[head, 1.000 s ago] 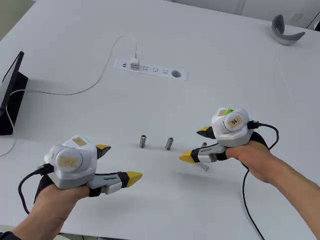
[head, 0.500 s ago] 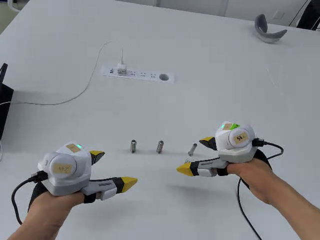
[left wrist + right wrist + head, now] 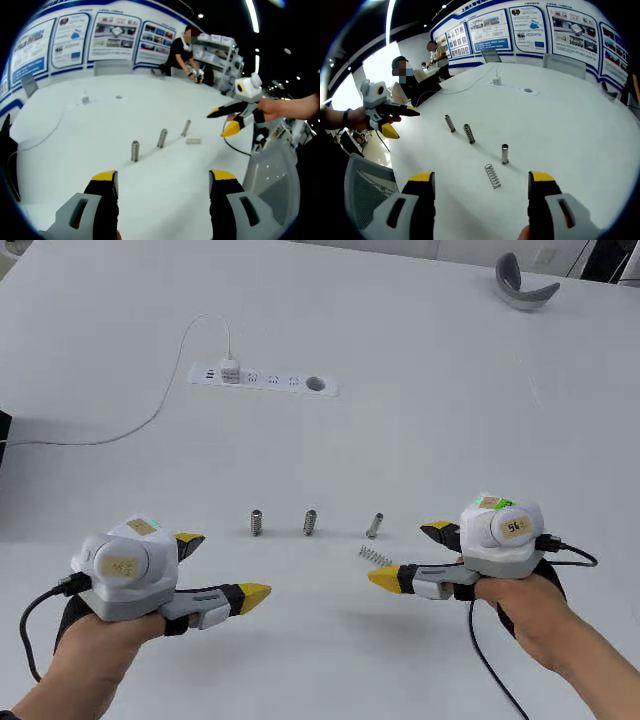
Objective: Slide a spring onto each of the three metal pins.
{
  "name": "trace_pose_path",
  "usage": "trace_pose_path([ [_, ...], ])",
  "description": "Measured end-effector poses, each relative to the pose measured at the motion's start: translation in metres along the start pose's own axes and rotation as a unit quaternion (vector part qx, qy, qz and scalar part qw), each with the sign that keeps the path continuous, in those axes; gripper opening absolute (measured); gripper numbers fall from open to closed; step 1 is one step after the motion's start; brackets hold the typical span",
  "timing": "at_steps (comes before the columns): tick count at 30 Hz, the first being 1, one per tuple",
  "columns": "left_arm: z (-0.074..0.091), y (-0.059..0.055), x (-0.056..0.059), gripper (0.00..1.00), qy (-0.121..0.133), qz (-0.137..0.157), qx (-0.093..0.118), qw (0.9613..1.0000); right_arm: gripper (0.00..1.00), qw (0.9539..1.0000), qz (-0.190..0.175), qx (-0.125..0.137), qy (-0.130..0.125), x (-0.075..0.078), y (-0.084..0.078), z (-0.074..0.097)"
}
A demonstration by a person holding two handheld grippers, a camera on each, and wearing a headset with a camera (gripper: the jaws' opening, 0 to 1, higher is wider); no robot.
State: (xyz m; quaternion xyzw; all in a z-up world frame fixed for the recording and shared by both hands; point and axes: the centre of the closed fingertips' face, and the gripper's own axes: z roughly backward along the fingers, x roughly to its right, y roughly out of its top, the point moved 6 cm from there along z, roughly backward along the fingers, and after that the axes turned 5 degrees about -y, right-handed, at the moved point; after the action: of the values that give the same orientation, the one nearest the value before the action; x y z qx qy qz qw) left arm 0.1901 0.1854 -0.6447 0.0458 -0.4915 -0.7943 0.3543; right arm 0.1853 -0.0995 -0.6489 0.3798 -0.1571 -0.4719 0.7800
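Lastly, right gripper (image 3: 410, 554), fingers apart (left gripper (image 3: 222, 565) likewise), should pinch the loose steel spring (image 3: 374, 557) beside the bare metal pin (image 3: 375, 525).

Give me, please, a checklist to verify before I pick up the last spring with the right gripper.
1. Two pins carry springs: ok. The first pin and the middle pin each wear one.
2. Third pin bare and upright: ok.
3. Loose spring free to grasp: ok. It lies flat on the table beside the third pin, apart from it.
4. Right gripper open and empty: ok. It is close to the loose spring.
5. Left gripper out of the way: ok. It is open, empty and off to the side of the pins.
6. Loose spring undamaged: cannot tell, too small.
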Motion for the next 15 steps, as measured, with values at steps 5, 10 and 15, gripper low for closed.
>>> trace_pose_path([
  [5,-0.002,0.001,-0.002,0.76,0.004,0.000,0.000,1.0000,0.79,0.9998,-0.019,0.004,-0.010,0.004,-0.010,0.009],
  [10,-0.003,0.004,-0.005,0.76,0.009,0.003,0.003,0.9999,0.79,0.9992,-0.035,0.011,-0.017,0.007,-0.018,0.017],
  [15,-0.006,0.005,-0.003,0.76,0.010,0.000,0.001,1.0000,0.80,0.9982,-0.053,0.022,-0.020,0.009,-0.024,0.026],
])
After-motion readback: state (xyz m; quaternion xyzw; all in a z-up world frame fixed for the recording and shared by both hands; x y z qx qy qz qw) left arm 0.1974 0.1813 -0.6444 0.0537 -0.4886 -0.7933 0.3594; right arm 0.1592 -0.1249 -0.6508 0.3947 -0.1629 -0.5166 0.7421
